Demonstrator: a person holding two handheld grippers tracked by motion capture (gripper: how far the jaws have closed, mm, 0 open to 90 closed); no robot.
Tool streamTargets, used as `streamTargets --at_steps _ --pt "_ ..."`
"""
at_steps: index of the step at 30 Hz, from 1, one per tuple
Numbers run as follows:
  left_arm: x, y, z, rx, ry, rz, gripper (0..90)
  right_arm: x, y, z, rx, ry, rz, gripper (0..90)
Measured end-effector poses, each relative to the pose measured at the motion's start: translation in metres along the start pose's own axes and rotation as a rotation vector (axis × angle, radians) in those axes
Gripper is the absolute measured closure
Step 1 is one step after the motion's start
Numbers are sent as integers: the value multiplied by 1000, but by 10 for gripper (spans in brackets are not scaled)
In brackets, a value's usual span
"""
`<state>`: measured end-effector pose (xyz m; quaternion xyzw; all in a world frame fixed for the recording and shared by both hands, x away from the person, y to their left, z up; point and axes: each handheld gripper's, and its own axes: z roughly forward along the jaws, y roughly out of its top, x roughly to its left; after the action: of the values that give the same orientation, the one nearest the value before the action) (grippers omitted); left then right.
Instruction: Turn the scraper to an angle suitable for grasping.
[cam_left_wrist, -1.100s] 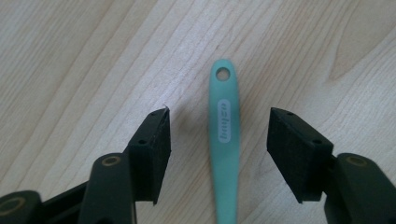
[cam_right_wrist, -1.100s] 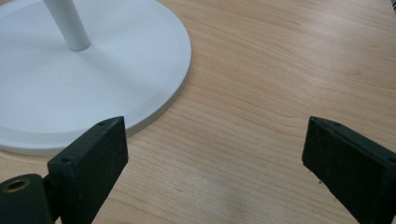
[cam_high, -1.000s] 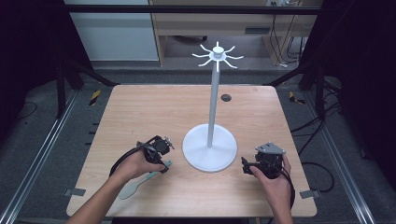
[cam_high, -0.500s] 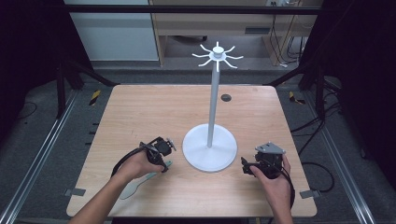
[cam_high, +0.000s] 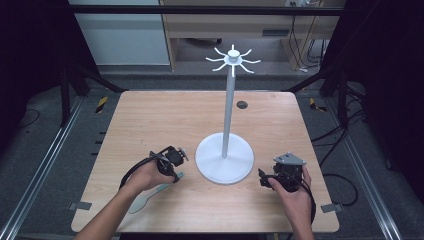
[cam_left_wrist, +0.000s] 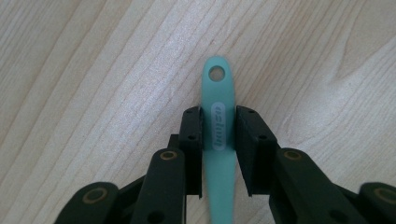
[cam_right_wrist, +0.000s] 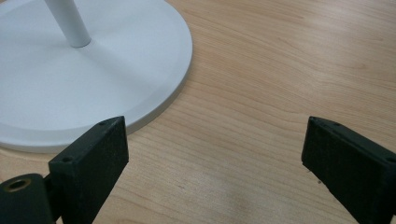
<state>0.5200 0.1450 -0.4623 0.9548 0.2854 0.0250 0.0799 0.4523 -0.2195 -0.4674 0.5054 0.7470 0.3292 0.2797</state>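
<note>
Turquoise plastic between black jaws: the left gripper (cam_left_wrist: 218, 135) has its pads pressed to both sides of the spatula's handle (cam_left_wrist: 219, 121), just below the hanging hole, with the spatula (cam_high: 150, 194) lying flat on the wooden table (cam_high: 150, 120) at the near left. So the grasp looks made, but the lift is not yet done. Off to the near right, the right gripper (cam_right_wrist: 215, 154) sits with jaws spread wide and empty, beside the white stand's base (cam_high: 224, 159). Up top, the stand's hooks (cam_high: 233, 60) hang bare, so raising and hanging the spatula is likely all left to do.
</note>
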Motion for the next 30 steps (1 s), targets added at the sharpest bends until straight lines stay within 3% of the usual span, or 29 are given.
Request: streamTargets --at_steps 3,7,12,21,30 --pt "0 -2 -2 -14 -11 -8 732 0 0 0 -2 2 -3 76" --pt "0 -8 -13 -70 -10 -3 735 0 0 0 -2 3 -3 76" --pt "-3 -22 -36 -181 7 -14 736 1 0 0 2 3 -6 76" --pt "-18 -64 -88 -411 103 -38 738 2 -3 2 19 -4 -22 76" --pt "-26 -96 -118 -602 125 -86 739 3 -4 4 27 -4 -30 76"
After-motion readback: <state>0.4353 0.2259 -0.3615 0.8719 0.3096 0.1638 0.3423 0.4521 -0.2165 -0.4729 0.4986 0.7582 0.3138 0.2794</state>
